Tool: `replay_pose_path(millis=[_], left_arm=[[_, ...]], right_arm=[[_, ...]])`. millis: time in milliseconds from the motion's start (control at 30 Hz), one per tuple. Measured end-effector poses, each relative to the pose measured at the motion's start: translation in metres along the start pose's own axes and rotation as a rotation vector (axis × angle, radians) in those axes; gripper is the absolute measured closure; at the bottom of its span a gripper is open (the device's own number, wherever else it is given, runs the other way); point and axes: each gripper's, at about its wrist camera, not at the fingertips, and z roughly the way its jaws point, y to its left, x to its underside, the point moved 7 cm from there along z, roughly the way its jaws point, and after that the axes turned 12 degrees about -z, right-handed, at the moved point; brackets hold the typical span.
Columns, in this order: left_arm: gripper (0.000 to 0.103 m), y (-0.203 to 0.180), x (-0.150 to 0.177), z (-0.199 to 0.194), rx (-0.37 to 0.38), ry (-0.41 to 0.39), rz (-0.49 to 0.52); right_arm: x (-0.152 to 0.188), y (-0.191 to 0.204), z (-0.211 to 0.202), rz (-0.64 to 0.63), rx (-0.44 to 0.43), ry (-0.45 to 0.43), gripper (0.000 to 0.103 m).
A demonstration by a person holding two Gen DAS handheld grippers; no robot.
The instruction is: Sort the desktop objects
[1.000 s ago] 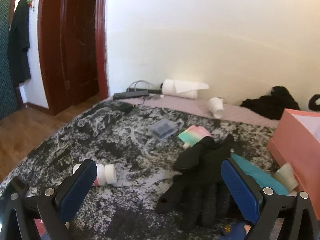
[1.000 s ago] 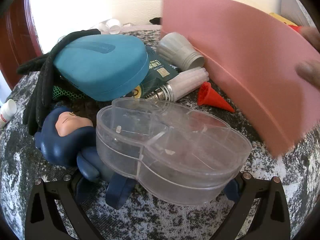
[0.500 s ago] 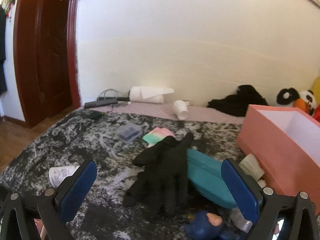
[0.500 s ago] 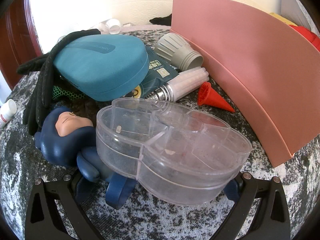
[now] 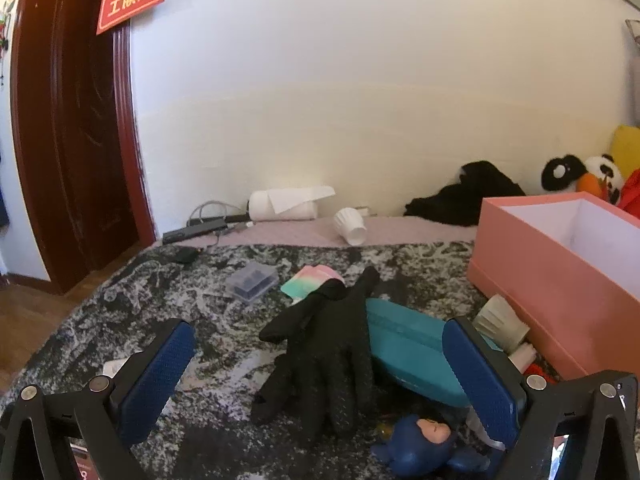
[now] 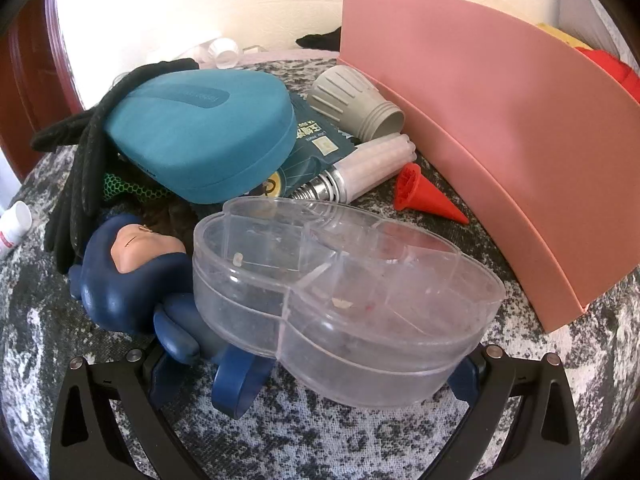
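My left gripper (image 5: 320,384) is open and empty, held above a black glove (image 5: 324,352) that lies against a teal case (image 5: 412,352). A blue figurine (image 5: 420,444) lies at the near edge. The pink box (image 5: 560,288) stands open at the right. In the right wrist view a clear compartment box (image 6: 340,280) sits right in front of my right gripper (image 6: 312,364) and hides its fingertips; I cannot tell whether the jaws press on it. The blue figurine (image 6: 132,272), teal case (image 6: 200,128), black glove (image 6: 80,184) and pink box (image 6: 500,120) lie around it.
A grey ribbed cap (image 6: 352,104), a white bulb (image 6: 360,172), a red cone (image 6: 424,196) and a dark packet (image 6: 316,140) lie by the pink box. A small clear case (image 5: 252,280), a pastel card (image 5: 312,280), a paper cup (image 5: 350,226) and a white bottle (image 6: 14,226) lie further off.
The left gripper has swung right and risen, bringing the pink box's open inside and the figurine into view. The pink box shifted right in the right wrist view. The right gripper stays still.
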Motion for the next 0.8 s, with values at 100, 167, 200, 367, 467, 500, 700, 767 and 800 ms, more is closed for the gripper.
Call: replay_pose_path(millis=[100,167,200,367,467,500,700,767,800], left_arm=[[0.001,-0.002,-0.004,-0.006,0.001,-0.011,0.012],[0.001,-0.002,-0.006,-0.015,0.004,-0.023,0.026],[0.001,0.0,-0.008,-0.021,0.006,-0.035,0.035],[0.001,0.012,-0.015,-0.04,-0.021,-0.067,0.056],[0.001,0.022,-0.012,-0.037,-0.009,-0.043,0.003],[0.001,0.022,-0.009,-0.031,0.002,-0.024,-0.011],[0.001,-0.011,0.054,0.02,0.066,0.17,0.022],[0.001,-0.024,0.074,0.032,0.065,0.208,0.059],[0.001,-0.029,0.082,0.038,0.065,0.227,0.068]], right_arm=[[0.003,0.008,0.002,-0.006,0.004,-0.002,0.0],[0.008,0.017,-0.006,-0.012,-0.015,-0.005,0.0],[0.012,0.018,-0.019,-0.007,-0.032,-0.022,0.001],[0.015,0.011,-0.106,-0.044,0.01,-0.287,0.0],[-0.001,0.002,-0.136,-0.063,-0.044,-0.4,0.0],[-0.006,-0.003,-0.142,-0.061,-0.084,-0.423,0.0],[-0.032,-0.032,-0.143,0.054,-0.22,-0.446,0.0],[-0.038,-0.036,-0.135,0.055,-0.232,-0.429,0.0],[-0.039,-0.036,-0.131,0.059,-0.248,-0.413,0.0]])
